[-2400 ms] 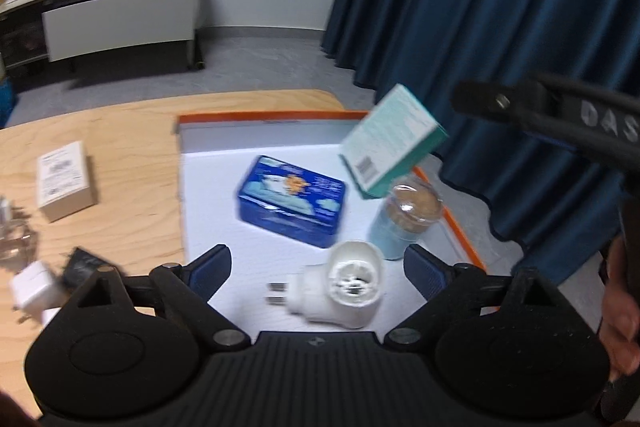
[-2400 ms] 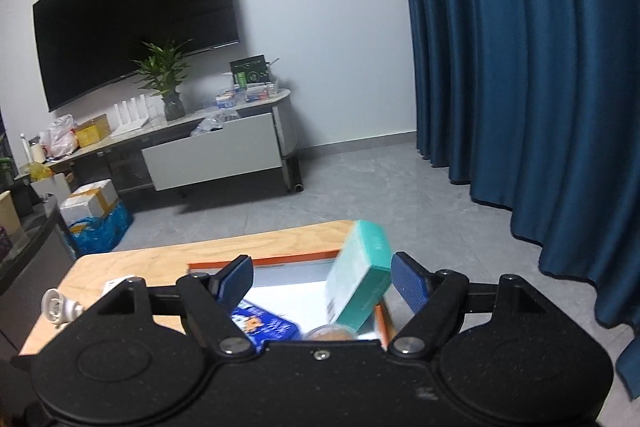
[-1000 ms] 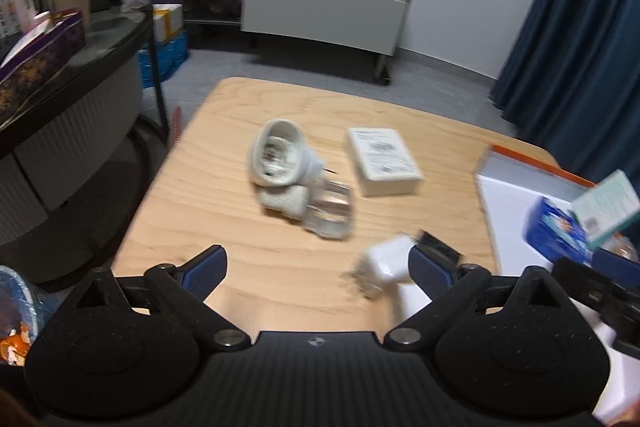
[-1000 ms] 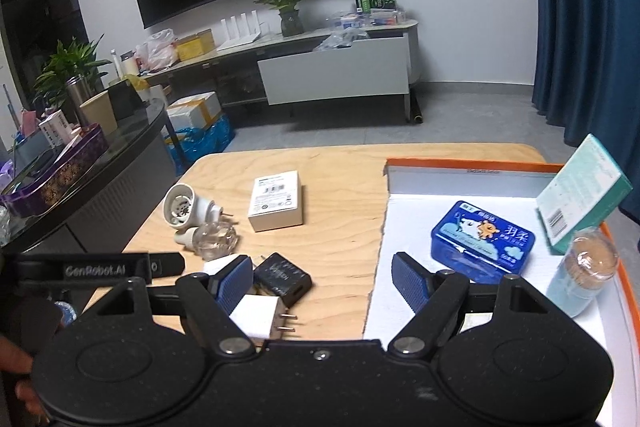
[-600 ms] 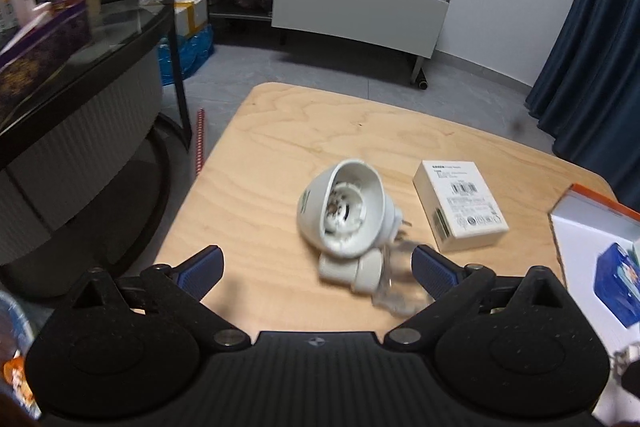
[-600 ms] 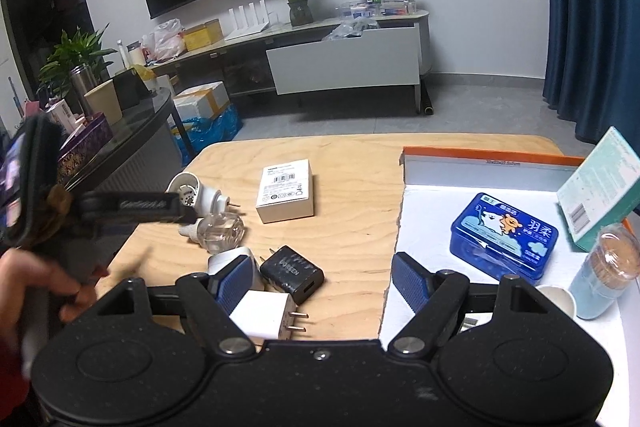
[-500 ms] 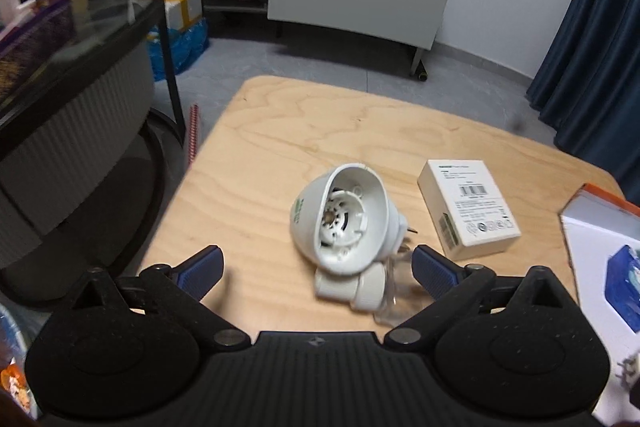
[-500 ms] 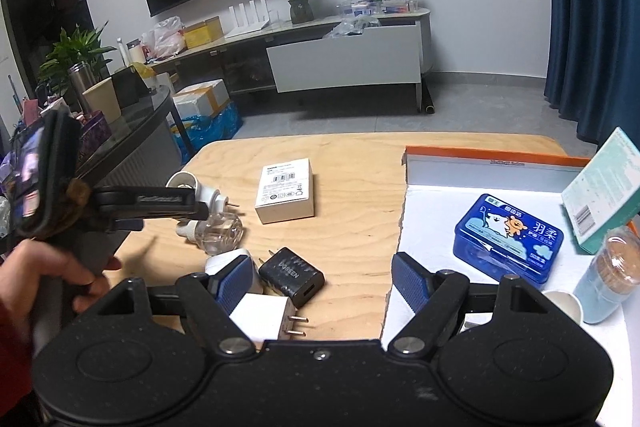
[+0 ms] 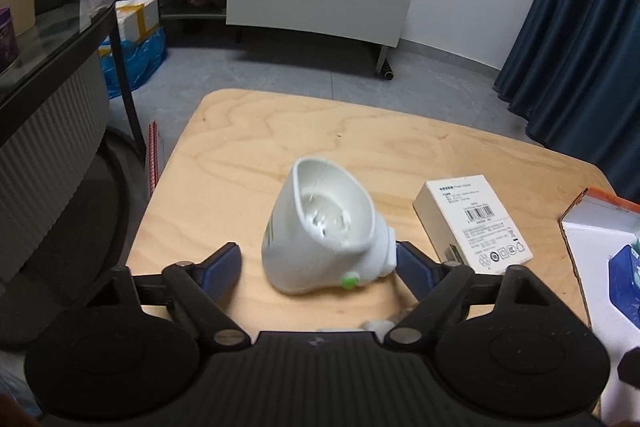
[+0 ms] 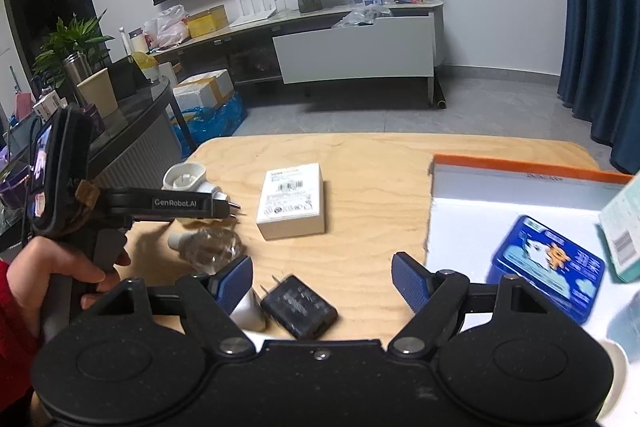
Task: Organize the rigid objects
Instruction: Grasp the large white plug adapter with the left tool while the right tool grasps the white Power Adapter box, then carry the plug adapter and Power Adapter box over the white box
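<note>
Two grippers are over the wooden table (image 9: 360, 147), and the writing comes first: the side of the left tool reads "GenRobot.AI" in the right wrist view, while the white box (image 10: 294, 201) carries a barcode label and fine print too small to read. The blue tin (image 10: 548, 267) shows a cartoon white bear and characters that stay illegible through the blur. Now the left gripper (image 9: 318, 267): its jaws are closing, and the white plug-in cup device (image 9: 328, 239) sits right between the blue pads, its open mouth tilted up and away, a small green dot low on its shell; the right pad looks to be at its plug end, the left pad stands clear, so nothing is gripped yet. Seen from the right wrist, a hand (image 10: 52, 279) with a red sleeve clutches that tool's handle, the tool angled downward over the device. The white box lies just right of the white device, apart from it. A clear faceted bottle (image 10: 212, 247) lies near the device on the camera side. The right gripper (image 10: 320, 279) hangs released, jaws wide, nothing between the pads; a black charger (image 10: 298, 307) and a white adapter (image 10: 250, 311) lie under it. To the right of the white box sits the orange-edged white tray (image 10: 520, 171) holding the blue tin and a teal box (image 10: 620, 231).
</note>
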Demonstrator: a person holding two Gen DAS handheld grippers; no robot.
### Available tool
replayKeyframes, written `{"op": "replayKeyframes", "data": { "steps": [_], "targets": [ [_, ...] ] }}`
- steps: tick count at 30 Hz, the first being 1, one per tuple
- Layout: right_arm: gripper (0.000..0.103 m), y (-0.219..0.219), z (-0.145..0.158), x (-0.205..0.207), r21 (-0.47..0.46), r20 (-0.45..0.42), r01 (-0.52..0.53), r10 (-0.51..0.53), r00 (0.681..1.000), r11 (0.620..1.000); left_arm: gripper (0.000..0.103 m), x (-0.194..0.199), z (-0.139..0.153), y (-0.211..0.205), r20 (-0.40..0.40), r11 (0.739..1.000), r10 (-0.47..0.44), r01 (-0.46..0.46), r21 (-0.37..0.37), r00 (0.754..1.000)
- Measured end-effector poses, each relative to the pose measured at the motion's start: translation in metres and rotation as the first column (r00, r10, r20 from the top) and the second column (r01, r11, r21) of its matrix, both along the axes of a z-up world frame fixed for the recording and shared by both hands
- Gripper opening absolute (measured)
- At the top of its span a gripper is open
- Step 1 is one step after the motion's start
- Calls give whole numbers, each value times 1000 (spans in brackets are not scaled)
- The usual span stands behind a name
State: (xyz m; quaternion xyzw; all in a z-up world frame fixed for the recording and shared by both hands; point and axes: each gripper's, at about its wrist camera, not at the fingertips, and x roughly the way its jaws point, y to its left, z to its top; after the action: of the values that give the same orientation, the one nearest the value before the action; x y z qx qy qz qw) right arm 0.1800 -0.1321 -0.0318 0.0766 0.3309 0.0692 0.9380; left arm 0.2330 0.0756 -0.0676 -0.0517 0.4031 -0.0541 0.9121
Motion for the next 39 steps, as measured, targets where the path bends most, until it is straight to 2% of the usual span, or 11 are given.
{"op": "replayKeyframes", "data": {
  "steps": [3,4,5,10,16,19,22,29,31,32,39],
  "targets": [
    [90,5,1,5,-6,7,-8,8,1000,1000,93,2,-5,-3,33,999,-38,37,29,999],
    [90,6,0,7,-9,6,-12,12,1000,1000,85,3,-5,-4,47,999,-46,44,29,998],
    [90,7,0,9,-11,2,-13,13,1000,1000,69,2,-5,-5,60,998,-52,50,28,997],
    [90,11,-5,30,6,-22,-29,29,999,1000,62,-1,-1,-3,67,999,-54,53,13,996],
    [92,29,-9,73,-21,-58,-67,65,996,998,40,-9,10,13,74,997,-29,34,-67,997],
    [93,37,-15,94,-34,-87,-79,76,993,996,47,-10,9,14,63,998,-36,40,-56,997],
    [93,43,-21,108,-73,-108,-79,71,992,994,81,-13,5,18,57,998,-13,16,-68,998],
    [93,49,-43,129,-88,-165,-88,72,984,992,78,-22,0,21,18,997,-25,26,-68,1000],
    [87,52,-44,130,-93,-143,-88,75,987,992,67,-27,1,21,25,996,-48,49,-76,999],
    [72,53,-43,130,-102,-131,-90,77,988,991,67,-29,2,20,26,996,-50,52,-69,998],
    [71,44,-26,108,-68,-58,-65,61,996,996,66,-40,6,23,47,996,-1,5,-89,999]
  ]
}}
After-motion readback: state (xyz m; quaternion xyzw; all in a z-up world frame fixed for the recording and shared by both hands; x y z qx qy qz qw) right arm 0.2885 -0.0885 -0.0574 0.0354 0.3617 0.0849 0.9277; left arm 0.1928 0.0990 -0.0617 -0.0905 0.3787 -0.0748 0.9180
